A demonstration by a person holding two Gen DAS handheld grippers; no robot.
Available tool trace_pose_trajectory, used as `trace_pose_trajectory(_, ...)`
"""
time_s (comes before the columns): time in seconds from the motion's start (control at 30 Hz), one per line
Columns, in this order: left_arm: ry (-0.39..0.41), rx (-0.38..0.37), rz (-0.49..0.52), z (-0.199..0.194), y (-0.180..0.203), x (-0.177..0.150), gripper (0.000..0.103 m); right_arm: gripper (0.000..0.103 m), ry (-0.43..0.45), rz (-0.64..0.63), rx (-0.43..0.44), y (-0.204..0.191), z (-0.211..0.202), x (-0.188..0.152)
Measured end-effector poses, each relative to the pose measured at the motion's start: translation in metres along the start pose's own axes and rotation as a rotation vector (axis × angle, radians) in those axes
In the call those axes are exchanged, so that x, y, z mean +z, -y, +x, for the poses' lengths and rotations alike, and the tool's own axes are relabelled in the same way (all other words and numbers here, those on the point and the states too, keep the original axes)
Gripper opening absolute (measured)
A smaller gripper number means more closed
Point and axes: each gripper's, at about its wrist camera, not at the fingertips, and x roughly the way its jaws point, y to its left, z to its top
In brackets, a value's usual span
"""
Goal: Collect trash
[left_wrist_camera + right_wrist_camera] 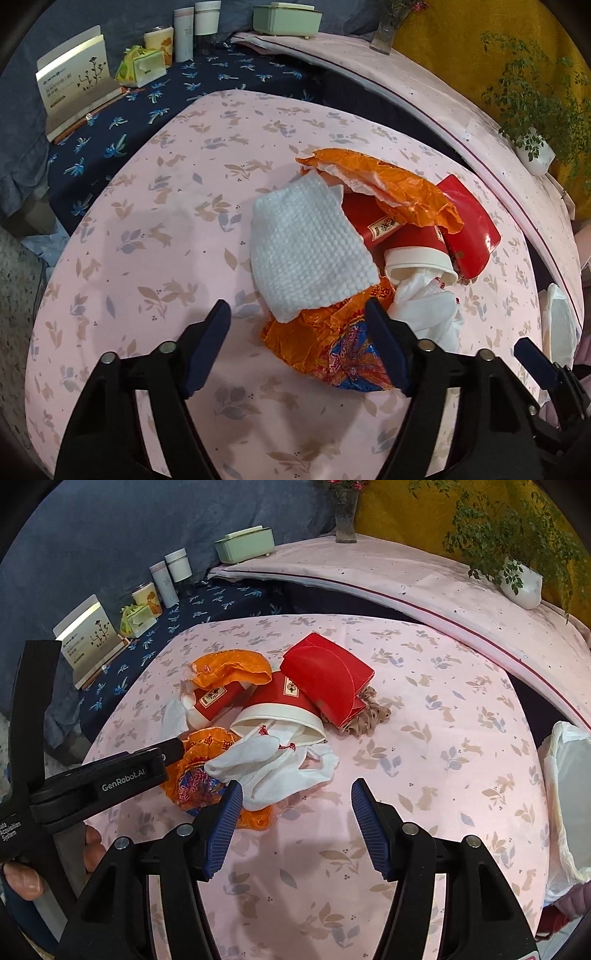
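Note:
A heap of trash lies on the pink floral tablecloth: a white textured wipe, orange wrappers, a printed orange wrapper, red paper cups, a flat red carton, a white plastic bag and brown crumpled stuff. My left gripper is open, its fingers on either side of the printed wrapper's near end. My right gripper is open just short of the white bag. A white trash bag hangs open at the table's right edge.
A dark blue cloth at the back left carries a card box, a tissue pack, a jar and tall white bottles. A green box, a vase and a potted plant stand on the raised pink shelf behind.

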Motion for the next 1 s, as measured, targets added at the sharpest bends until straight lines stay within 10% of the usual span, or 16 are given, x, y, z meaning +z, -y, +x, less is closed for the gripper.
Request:
trace_pose_trajectory(0.33, 0.001, -0.063, 0.012, -0.002, -0.002, 0.005, 0.006, 0.06, -0.041, -0.011, 0.005, -0.016, 0.027, -0.002)
trace_pose_trajectory(0.53, 0.017, -0.068, 0.031, -0.009, -0.001, 0.004, 0.001, 0.052, -0.07, -0.008, 0.018, -0.022, 0.044, -0.007)
trace_pose_trajectory(0.8, 0.052, -0.077, 0.062, -0.028, 0.014, 0.002, 0.0, 0.007, -0.104, -0.005, 0.04, -0.021, 0.054, -0.013)
trace_pose_trajectory(1.0, 0.077, -0.09, 0.088, -0.043, 0.032, 0.001, 0.0, 0.006, -0.052, 0.012, 0.047, -0.005, 0.027, -0.009)
